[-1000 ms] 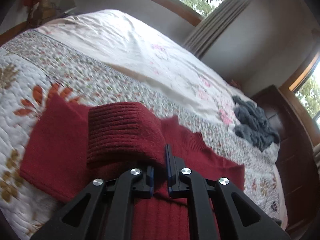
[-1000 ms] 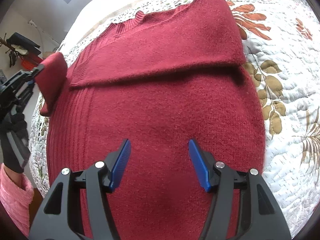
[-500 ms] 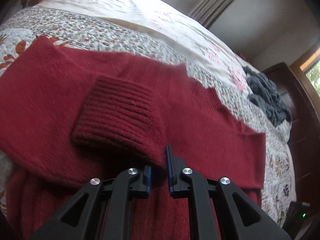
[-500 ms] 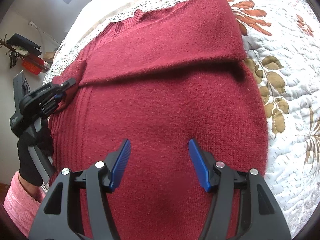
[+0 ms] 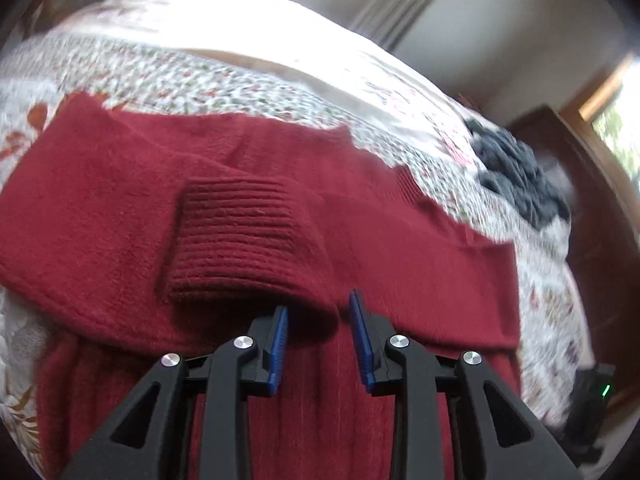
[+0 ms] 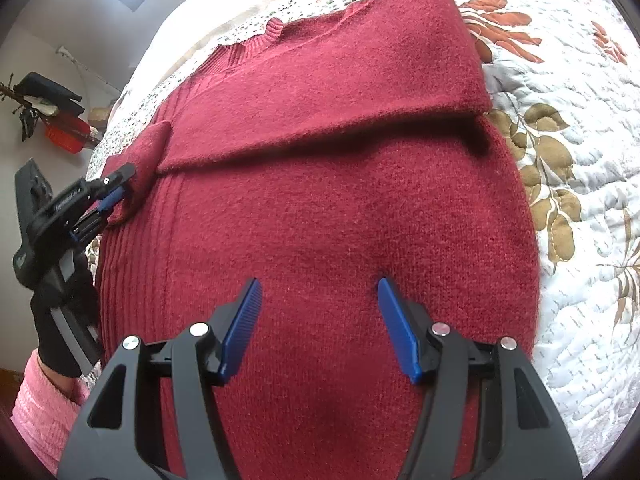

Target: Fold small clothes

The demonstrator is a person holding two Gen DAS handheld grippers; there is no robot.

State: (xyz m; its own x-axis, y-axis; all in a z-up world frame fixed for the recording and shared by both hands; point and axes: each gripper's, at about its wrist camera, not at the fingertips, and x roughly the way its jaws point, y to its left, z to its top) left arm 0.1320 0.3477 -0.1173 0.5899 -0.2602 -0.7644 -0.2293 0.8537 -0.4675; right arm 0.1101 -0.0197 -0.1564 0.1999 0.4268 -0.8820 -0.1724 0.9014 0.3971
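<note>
A dark red knitted sweater (image 6: 320, 200) lies spread on the quilted bed, with one sleeve (image 6: 340, 92) folded across its chest. In the left wrist view the other sleeve's ribbed cuff (image 5: 240, 236) rests on the sweater (image 5: 100, 208). My left gripper (image 5: 318, 308) is open, and the cuff's edge sits between its blue pads without being squeezed. The right wrist view shows that left gripper (image 6: 116, 188) at the sweater's left edge, beside the cuff (image 6: 150, 148). My right gripper (image 6: 318, 292) hovers wide open over the sweater's lower body, holding nothing.
The floral quilt (image 6: 580, 200) surrounds the sweater. A grey garment (image 5: 520, 176) lies crumpled at the bed's far right, near dark wooden furniture (image 5: 592, 220). A black-gloved hand (image 6: 60, 320) with a pink sleeve (image 6: 44, 412) holds the left gripper. A black device (image 5: 592, 400) shows a green light.
My left gripper carried the ribbed cuff in over the sweater's body, lowered it, and its fingers have opened off it. My right gripper has stayed in place, open.
</note>
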